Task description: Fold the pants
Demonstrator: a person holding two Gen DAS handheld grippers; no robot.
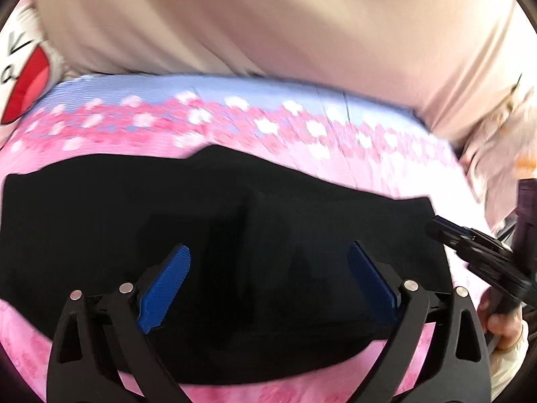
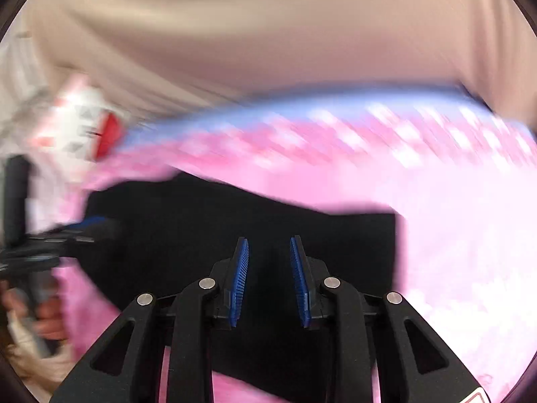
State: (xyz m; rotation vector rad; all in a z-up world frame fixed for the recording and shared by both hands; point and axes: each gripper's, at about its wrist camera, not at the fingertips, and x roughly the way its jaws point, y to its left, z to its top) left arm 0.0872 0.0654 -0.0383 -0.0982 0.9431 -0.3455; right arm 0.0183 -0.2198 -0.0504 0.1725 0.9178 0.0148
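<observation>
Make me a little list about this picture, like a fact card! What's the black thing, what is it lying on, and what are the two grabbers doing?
black thing: pants, lying flat in a folded-looking block
lying on: pink flowery bedsheet with a blue band
left gripper: wide open, above the pants, holding nothing
right gripper: open with a narrower gap, above the pants, holding nothing
behind the bed: beige curtain
at the bed's far left: white cushion with a red mouth
sharpness: blurry, mostly in the right wrist view

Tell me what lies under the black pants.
The black fabric pants lie flat on a pink flowered bed sheet, which shows on every side of them. The sheet beneath the pants is covered, so anything lying there cannot be seen.
</observation>
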